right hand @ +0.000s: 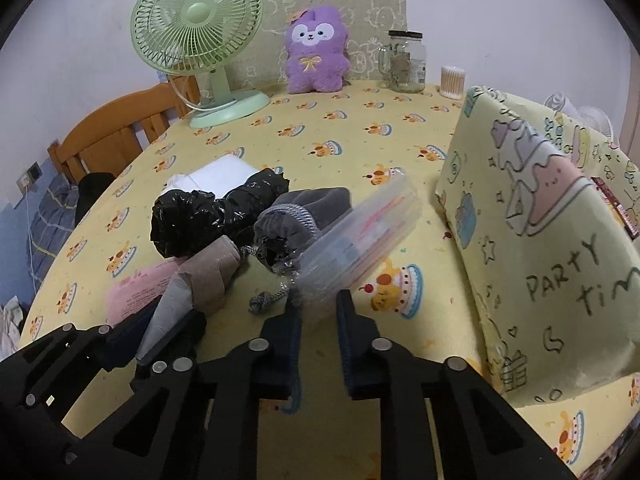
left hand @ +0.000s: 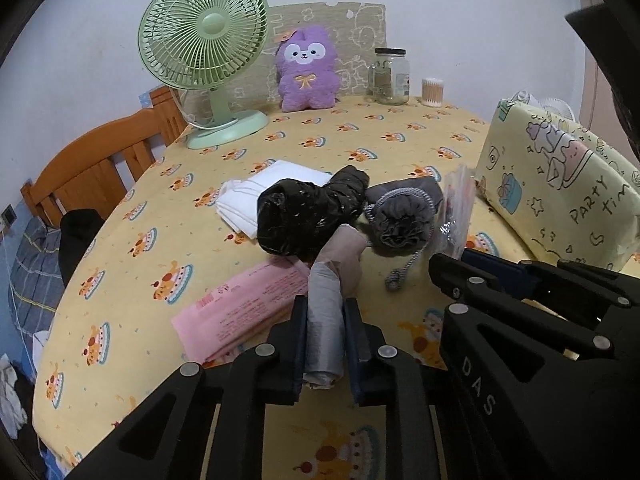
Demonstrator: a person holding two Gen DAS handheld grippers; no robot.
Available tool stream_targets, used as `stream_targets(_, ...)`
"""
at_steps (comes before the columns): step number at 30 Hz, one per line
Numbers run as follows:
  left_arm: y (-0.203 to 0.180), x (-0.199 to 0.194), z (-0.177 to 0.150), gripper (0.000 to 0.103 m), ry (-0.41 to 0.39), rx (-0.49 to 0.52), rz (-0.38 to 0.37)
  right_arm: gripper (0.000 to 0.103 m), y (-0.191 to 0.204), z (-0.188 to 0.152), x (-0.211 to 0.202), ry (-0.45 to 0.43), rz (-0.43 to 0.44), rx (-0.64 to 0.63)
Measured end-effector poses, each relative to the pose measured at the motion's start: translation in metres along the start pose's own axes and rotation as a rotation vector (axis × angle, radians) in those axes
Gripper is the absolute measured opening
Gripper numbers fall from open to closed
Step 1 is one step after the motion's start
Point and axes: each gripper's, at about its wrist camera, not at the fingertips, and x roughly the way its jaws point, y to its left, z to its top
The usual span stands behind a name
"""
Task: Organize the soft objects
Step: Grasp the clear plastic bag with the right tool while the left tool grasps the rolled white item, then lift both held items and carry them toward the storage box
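Two grippers: both work over a table [left hand: 360,132] covered in a yellow cloth printed with cakes.
Left gripper [left hand: 325,344]: its jaws are clamped on a grey rolled plastic bag [left hand: 325,320], whose far end leans against a beige roll [left hand: 346,252].
Right gripper [right hand: 319,320]: its jaws are pinched on the near end of a clear zip bag [right hand: 360,236], which slants up and away to the right.
Pile at mid-table: a black plastic bag roll [left hand: 308,212] lies partly over folded white cloth [left hand: 272,184]; a grey drawstring pouch [left hand: 404,216] sits just right of it, touching.
Pink packet [left hand: 244,308]: flat on the cloth, left of the left gripper.
Right side: a yellow "PARTY" cushion [right hand: 540,232] stands tilted.
Back edge: green desk fan [left hand: 204,48], purple plush toy [left hand: 307,70], glass jar [left hand: 391,76], cotton swab tub [left hand: 432,93].
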Motion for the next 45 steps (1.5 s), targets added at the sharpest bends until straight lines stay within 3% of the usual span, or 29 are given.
stream_targets(3, -0.002, -0.003, -0.001, 0.013, -0.001, -0.011, -0.011, 0.012, -0.003, -0.002, -0.006, -0.012, -0.004, 0.001)
stream_targets(12, -0.008, -0.013, -0.001, 0.01, -0.022, -0.022, -0.025, 0.009, -0.009, -0.007, -0.024, -0.052, -0.009, 0.009)
stream_targets(26, -0.016, -0.036, 0.001, 0.01, -0.066, -0.026, -0.028, 0.008, -0.018, -0.005, -0.053, -0.115, 0.003, 0.023)
stream_targets(45, -0.02, -0.074, 0.029, 0.01, -0.151, -0.044, -0.016, 0.008, -0.021, 0.017, -0.102, -0.216, 0.021, -0.002)
